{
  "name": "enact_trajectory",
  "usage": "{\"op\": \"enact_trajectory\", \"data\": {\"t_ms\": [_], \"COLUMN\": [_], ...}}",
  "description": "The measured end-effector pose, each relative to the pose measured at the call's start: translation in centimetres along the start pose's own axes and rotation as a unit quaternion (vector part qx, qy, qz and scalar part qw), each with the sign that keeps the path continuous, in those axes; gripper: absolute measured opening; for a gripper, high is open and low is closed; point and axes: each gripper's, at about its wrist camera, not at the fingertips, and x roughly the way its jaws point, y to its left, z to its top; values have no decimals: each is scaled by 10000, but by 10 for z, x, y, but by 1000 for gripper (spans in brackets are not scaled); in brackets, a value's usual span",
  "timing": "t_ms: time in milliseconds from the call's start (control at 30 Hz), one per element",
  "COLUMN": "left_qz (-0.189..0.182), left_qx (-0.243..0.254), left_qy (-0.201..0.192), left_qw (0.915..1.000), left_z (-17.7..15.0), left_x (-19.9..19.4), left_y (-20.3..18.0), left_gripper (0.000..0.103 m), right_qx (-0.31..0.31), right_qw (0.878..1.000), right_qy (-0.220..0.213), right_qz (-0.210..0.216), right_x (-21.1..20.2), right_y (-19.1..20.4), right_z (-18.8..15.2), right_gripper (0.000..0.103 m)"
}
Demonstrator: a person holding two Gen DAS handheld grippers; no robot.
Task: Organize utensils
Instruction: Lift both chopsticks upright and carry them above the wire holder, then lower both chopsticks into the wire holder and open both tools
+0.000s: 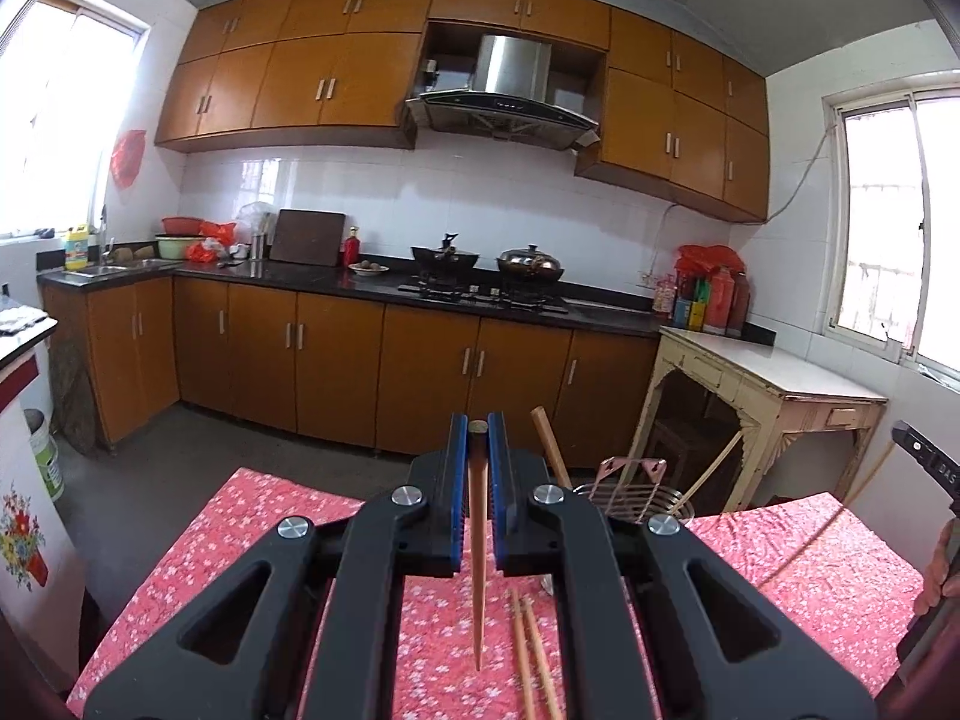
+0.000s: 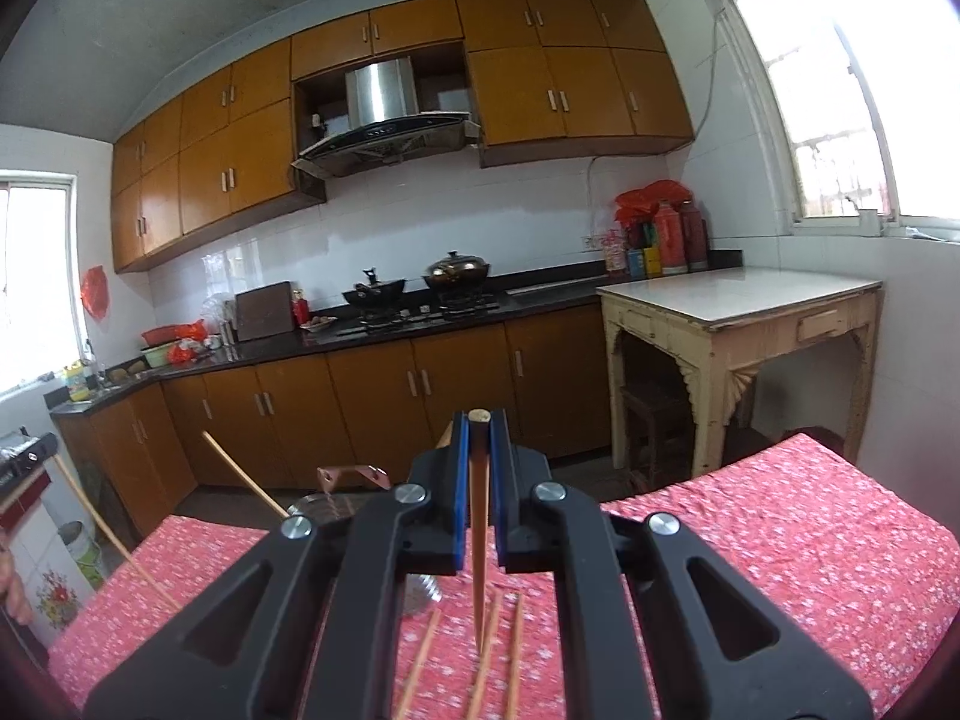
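- The left gripper (image 1: 478, 429) is a matte black frame of angled arms with triangular cut-outs.
- Four round silver bolt heads mark its pivots.
- Its fingers (image 1: 458, 468) are lined with ribbed blue pads.
- The right gripper (image 2: 479, 427) has the same black arms, silver bolts and blue-lined fingers (image 2: 461, 474).
- Bare skin of a hand (image 1: 942, 570) shows at the frame's right edge.

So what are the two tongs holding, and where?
Each holds one chopstick near its thick top end: left tongs grip a chopstick, right tongs another chopstick.
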Motion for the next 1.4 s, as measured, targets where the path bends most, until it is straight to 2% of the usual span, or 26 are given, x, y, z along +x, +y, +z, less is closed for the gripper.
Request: {"op": "enact_trajectory", "data": {"t_ms": [267, 467, 633, 900, 1133, 1400], "left_qz": [-345, -479, -505, -511, -376, -261], "left_qx": [78, 95, 59, 50, 145, 164], "left_qy": [-72, -229, -375, -214, -45, 186], "left_qw": [9994, 9985, 9980, 9985, 9992, 9994], "left_z": [43, 75, 95, 79, 60, 43], "left_x": [14, 25, 43, 85, 119, 149], "left_y": [-37, -61, -80, -97, -105, -109], "left_gripper": [7, 7, 7, 6, 7, 7], "right_qx": [-2, -104, -89, -124, -106, -147], "right_qw": [9985, 9973, 9972, 9984, 9981, 9967], "right_qy": [-175, -324, -335, -52, 282, 531], "right_qz": [515, 648, 658, 552, 533, 600], "right_x": [21, 39, 59, 106, 145, 164], "right_y": [40, 68, 78, 83, 85, 87], "right_z": [50, 75, 83, 71, 53, 36], "right_gripper": [8, 8, 8, 8, 8, 8]}}
